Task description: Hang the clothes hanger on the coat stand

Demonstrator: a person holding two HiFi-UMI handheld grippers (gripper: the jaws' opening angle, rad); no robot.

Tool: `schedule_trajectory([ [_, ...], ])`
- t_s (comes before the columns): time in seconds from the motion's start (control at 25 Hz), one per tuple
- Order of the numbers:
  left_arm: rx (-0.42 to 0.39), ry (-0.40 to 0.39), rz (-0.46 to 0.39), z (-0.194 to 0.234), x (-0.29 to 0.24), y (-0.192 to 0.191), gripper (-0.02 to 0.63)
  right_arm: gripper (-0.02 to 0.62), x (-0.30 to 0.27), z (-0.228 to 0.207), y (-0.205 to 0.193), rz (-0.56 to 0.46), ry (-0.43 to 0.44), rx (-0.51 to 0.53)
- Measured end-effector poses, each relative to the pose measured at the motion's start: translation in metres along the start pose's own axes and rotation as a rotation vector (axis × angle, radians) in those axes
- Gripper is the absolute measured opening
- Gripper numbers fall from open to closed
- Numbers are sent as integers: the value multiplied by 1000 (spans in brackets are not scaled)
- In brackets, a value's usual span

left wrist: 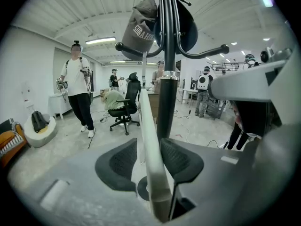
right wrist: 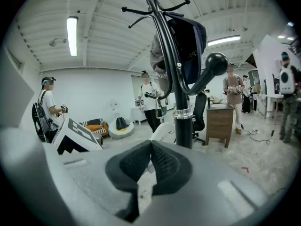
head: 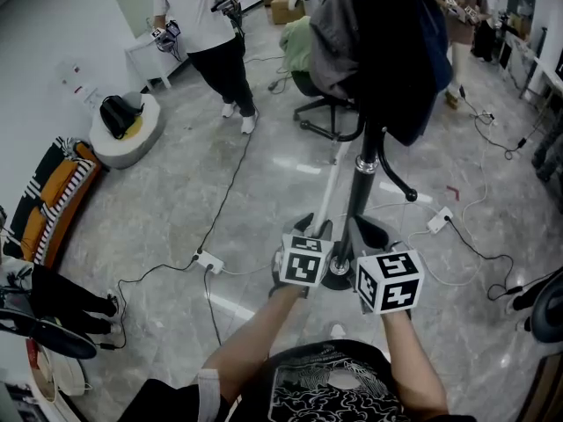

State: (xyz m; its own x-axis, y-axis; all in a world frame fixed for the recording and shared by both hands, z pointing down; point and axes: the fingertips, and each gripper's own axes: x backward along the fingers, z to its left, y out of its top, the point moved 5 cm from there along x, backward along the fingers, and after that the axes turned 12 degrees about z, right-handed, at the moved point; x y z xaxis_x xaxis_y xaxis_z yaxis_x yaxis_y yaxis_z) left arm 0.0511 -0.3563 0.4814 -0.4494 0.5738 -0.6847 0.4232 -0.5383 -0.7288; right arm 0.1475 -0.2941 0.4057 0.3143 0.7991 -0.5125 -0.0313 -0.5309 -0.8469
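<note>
The black coat stand (head: 361, 192) rises right in front of me, with dark clothes (head: 391, 51) and a cap (left wrist: 140, 29) on its upper hooks. The white clothes hanger (head: 328, 190) leans along the pole. In the left gripper view the hanger's bar (left wrist: 146, 107) runs up between the pads of my left gripper (left wrist: 148, 144), which stand open around it, a thin gap showing on the left side. My right gripper (right wrist: 150, 145) is shut with nothing in it, just right of the pole (right wrist: 183, 121). Both grippers (head: 315, 227) (head: 374, 236) hover low near the stand's base.
A person in a white shirt (head: 207, 25) stands at the back left. An office chair (head: 321, 108) sits behind the stand. A power strip with cables (head: 208, 260) lies on the floor to the left, a white round seat (head: 123, 134) further left, and a wooden cabinet (right wrist: 218, 119) to the right.
</note>
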Motion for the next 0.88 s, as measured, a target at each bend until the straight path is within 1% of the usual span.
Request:
schedule_trajectory([
  [0.44, -8, -33, -88, -11, 35, 7, 138, 0, 12, 16, -10, 8, -12, -7],
  [0.72, -25, -75, -149, -20, 64, 10, 137, 0, 25, 29, -12, -13, -34, -4],
  [0.88, -31, -123, -176, -28, 81, 10, 135, 0, 34, 38, -13, -26, -51, -12],
])
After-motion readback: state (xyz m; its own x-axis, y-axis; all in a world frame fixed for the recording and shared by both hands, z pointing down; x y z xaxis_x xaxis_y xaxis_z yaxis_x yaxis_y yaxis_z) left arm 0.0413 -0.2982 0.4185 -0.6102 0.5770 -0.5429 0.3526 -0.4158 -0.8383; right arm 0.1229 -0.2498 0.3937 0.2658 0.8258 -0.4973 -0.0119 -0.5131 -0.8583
